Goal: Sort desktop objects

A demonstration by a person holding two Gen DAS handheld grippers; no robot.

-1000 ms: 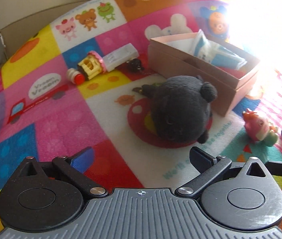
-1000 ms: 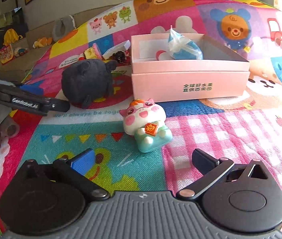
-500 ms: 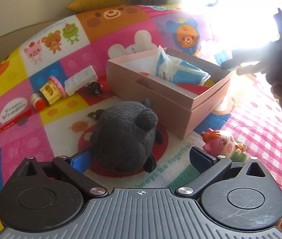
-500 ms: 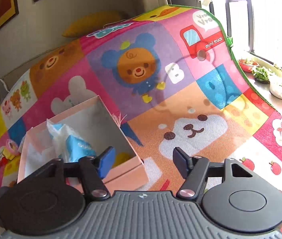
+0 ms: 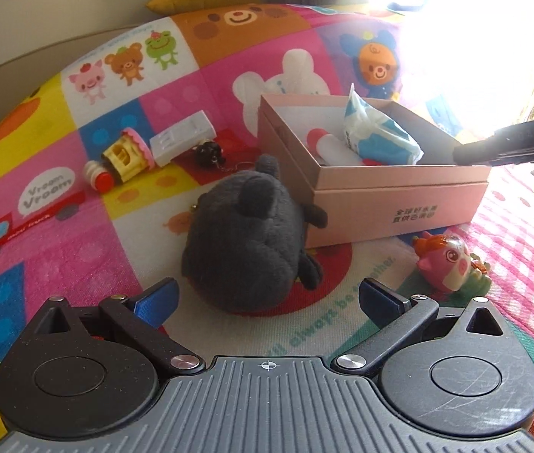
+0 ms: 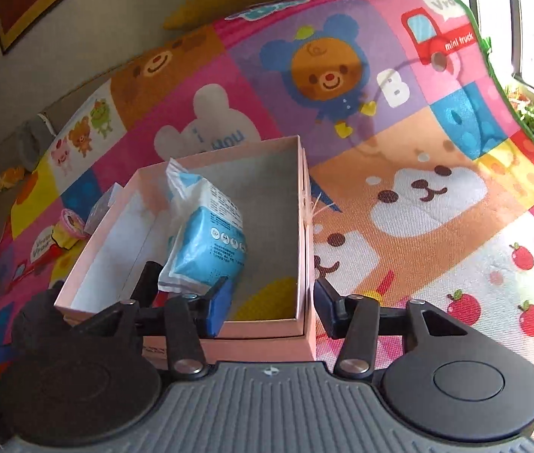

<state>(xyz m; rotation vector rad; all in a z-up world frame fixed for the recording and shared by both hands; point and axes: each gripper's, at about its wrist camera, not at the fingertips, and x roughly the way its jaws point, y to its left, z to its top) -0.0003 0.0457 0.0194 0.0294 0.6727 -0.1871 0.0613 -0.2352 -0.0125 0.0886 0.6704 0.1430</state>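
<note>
Now that my right gripper (image 6: 272, 311) has swung from the pig figurine (image 5: 450, 264) to the pink box (image 6: 267, 343), its jaws have just been closing, half-narrowed and grasping nothing; only the box's near corner wall shows between them, unpressed. The figurine lies on the play mat (image 6: 417, 173) beside the box, unsorted. My left gripper (image 5: 267, 298) gapes empty behind the black plush (image 5: 244, 234).
</note>
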